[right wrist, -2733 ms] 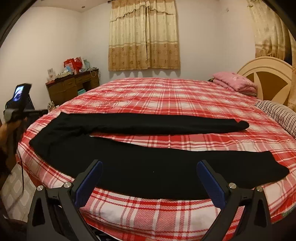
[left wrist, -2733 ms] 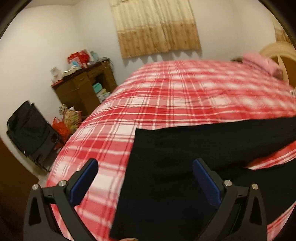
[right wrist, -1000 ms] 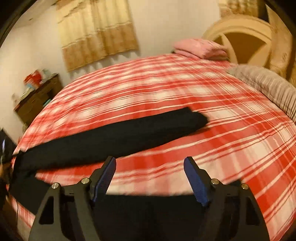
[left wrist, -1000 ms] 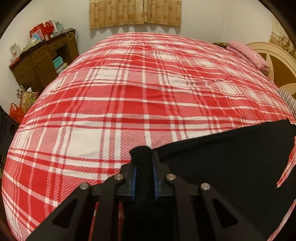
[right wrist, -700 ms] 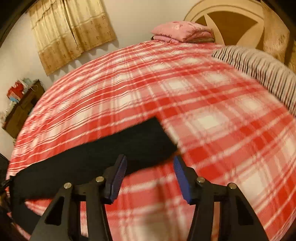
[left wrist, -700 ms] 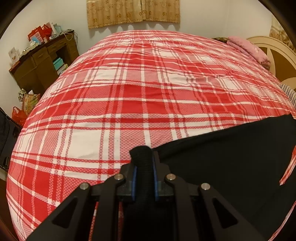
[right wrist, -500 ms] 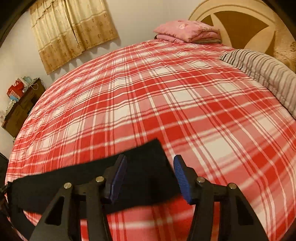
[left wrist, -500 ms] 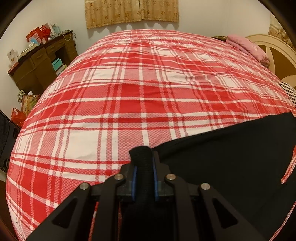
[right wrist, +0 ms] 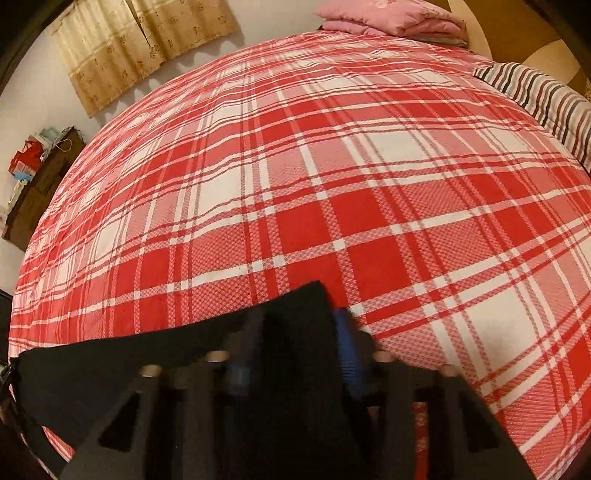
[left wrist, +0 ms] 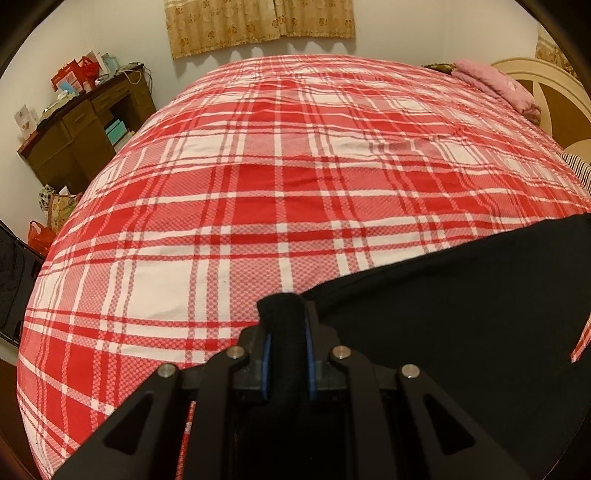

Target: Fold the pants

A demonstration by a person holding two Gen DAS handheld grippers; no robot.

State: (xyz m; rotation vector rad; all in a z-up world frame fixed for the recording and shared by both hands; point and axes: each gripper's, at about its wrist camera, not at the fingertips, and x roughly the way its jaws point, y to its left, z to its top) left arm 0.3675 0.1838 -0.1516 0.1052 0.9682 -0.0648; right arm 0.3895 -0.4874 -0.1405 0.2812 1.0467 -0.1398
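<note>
Since the earlier frame the right gripper (right wrist: 295,354) has swept onto the far cuff of the black pants (left wrist: 461,314), jaws just closing around it, while the left gripper (left wrist: 286,358) clamps the waist corner on the plaid bed (left wrist: 258,184); no fold is laid yet.

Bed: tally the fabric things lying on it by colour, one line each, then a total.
Black: 1, the pants, pinched in the left tool and between the closing fingers of the right tool.
Pink: 1, the folded blanket at the far end.
Striped: 1, the pillow.
Red plaid: 1, the bedspread under everything.
Total: 4.
</note>
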